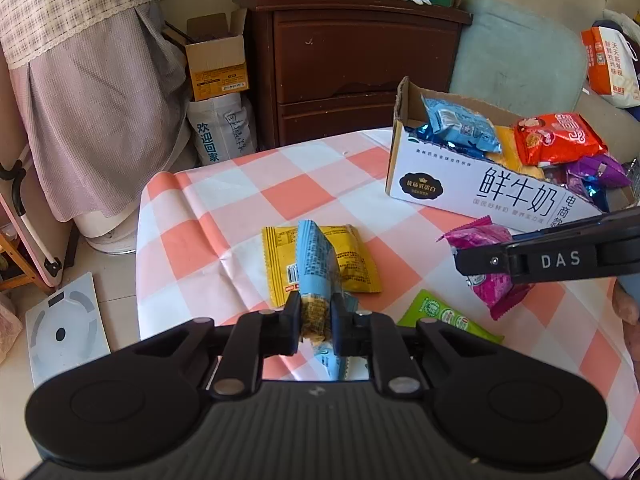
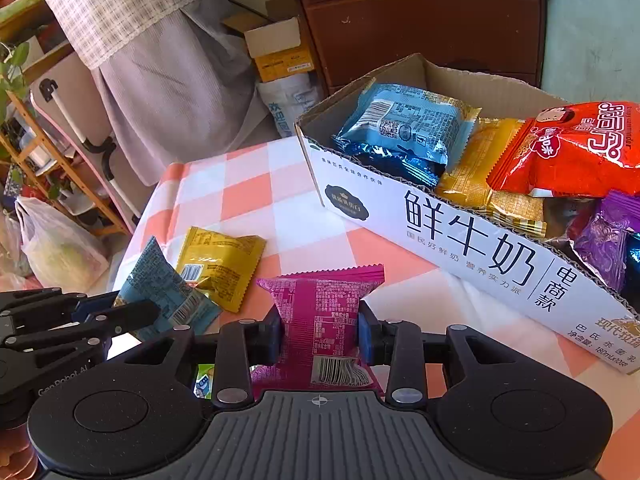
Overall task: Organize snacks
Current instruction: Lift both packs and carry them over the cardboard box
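Observation:
My left gripper (image 1: pixel 315 322) is shut on a light blue snack packet (image 1: pixel 316 264), pinched on edge and standing up over a yellow packet (image 1: pixel 356 264) that lies flat on the checked tablecloth. My right gripper (image 2: pixel 319 338) is shut on a magenta packet (image 2: pixel 324 304), held just above the cloth. The left gripper (image 2: pixel 132 316) with its blue packet (image 2: pixel 160 284) shows at the left of the right wrist view, beside the yellow packet (image 2: pixel 220 264). The white milk carton box (image 2: pixel 460 240) holds several snack packets: blue, yellow, red, purple.
A green packet (image 1: pixel 444 314) lies on the cloth between the grippers. The pink-and-white checked table (image 1: pixel 248 200) ends at the left, with a scale (image 1: pixel 64 332) on the floor below. A brown cabinet (image 1: pixel 360 60) and a cardboard box (image 1: pixel 216 64) stand behind.

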